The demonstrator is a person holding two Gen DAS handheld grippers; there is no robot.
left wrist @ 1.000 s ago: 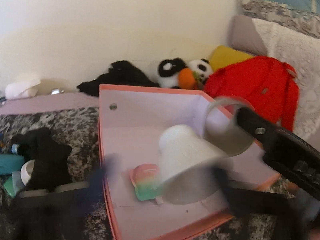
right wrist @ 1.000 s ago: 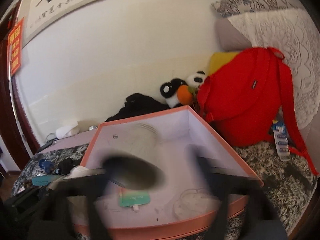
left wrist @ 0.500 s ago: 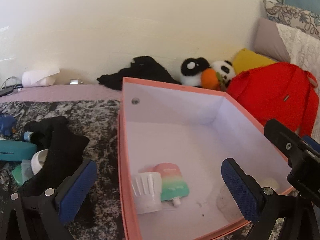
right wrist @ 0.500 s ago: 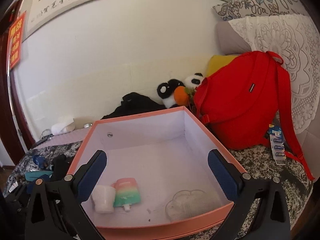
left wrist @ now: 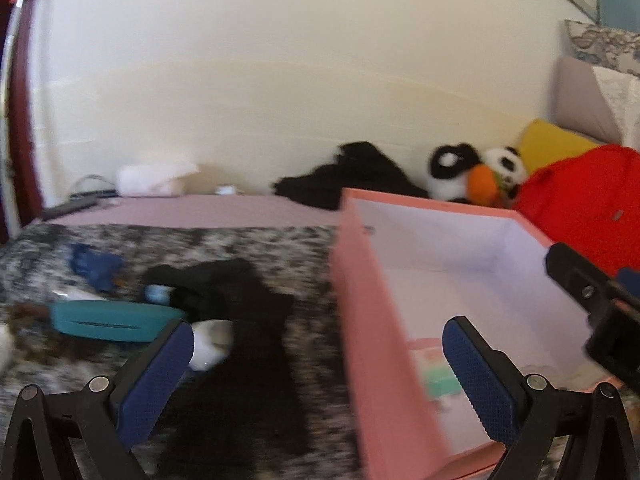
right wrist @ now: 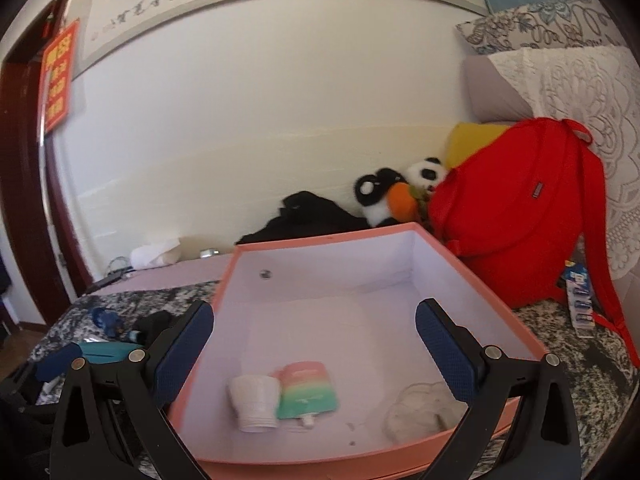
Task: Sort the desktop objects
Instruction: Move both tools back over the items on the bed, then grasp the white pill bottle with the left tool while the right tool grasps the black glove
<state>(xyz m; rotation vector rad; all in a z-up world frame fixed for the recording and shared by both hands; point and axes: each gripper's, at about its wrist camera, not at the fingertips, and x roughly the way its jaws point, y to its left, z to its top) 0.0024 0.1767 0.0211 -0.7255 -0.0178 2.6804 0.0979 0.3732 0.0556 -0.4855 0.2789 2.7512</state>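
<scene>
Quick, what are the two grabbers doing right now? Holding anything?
Left gripper: open, holding nothing.
Right gripper: open, holding nothing, above the pink box.

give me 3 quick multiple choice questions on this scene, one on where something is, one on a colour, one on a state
1. Where does the white cup lie?
A. inside the pink box, beside the pastel pouch
B. on the red backpack
C. on the patterned blanket outside the box

2. What colour is the long flat case left of the box?
A. yellow
B. teal
C. red

3. What state is the right gripper in?
A. shut on the cup
B. shut on nothing
C. open and empty

Answers: 1 A, the cup lies on its side on the box floor by the pouch; 2 B, it shows teal in the left wrist view; 3 C, its blue pads stand wide apart.
</scene>
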